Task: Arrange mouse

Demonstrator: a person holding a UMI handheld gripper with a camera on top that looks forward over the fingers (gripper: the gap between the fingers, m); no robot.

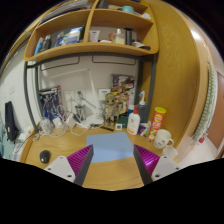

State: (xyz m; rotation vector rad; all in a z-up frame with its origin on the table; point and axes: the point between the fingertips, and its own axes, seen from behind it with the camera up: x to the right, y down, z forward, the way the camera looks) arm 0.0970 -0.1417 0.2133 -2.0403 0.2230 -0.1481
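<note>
A small dark mouse lies on the wooden desk, to the left of my left finger. A pale blue mouse mat lies flat on the desk between and just beyond my fingers. My gripper is open, with its purple pads spread wide over the mat's near edge. Nothing is held between the fingers.
A white mug stands right of the mat. A white bottle and an orange canister stand behind it. Cables and small clutter line the back wall at left. Wooden shelves with books hang above.
</note>
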